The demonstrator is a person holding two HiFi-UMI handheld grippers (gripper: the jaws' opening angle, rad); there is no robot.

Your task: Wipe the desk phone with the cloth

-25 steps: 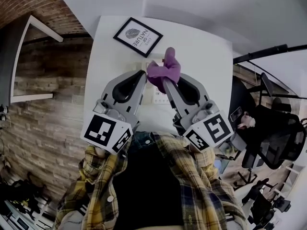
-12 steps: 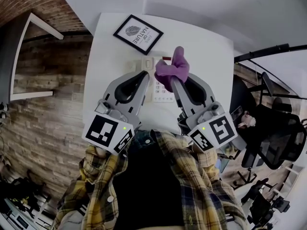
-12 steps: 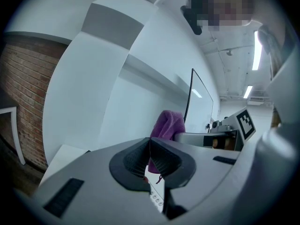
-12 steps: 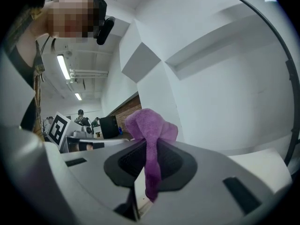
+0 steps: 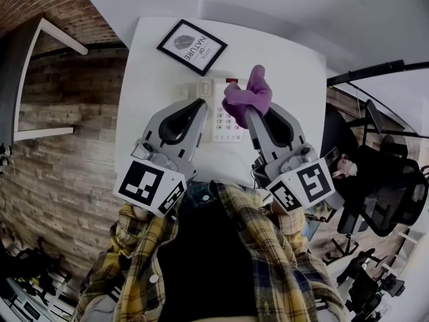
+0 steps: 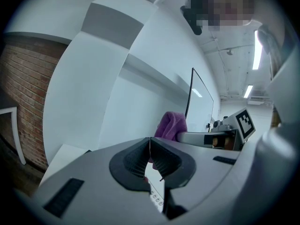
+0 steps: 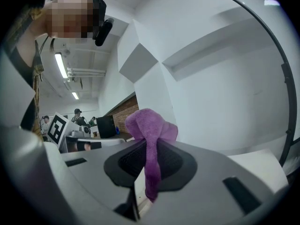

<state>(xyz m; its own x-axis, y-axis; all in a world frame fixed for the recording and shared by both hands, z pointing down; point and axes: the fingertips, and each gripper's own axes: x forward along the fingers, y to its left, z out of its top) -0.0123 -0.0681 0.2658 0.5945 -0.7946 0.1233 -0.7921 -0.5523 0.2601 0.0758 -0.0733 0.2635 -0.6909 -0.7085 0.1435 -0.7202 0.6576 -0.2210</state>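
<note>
White worktop (image 5: 154,79): desk phone (image 5: 226,123) sits mid-worktop, framed print (image 5: 192,47) at the far edge. Right gripper (image 5: 250,111) clenched on purple cloth (image 5: 247,92), over the phone's right side. Left gripper (image 5: 202,103) fingers pressed together, empty. Cloth soft, floppy; mid-bunch hold looks adequate. Phone probably light, may slide.

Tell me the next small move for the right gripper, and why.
Probably lower the right gripper leftward so the purple cloth meets the desk phone. Its jaws are shut on the cloth, which bunches beyond the tips at the phone's right edge, and the keypad lies uncovered beside it.
</note>
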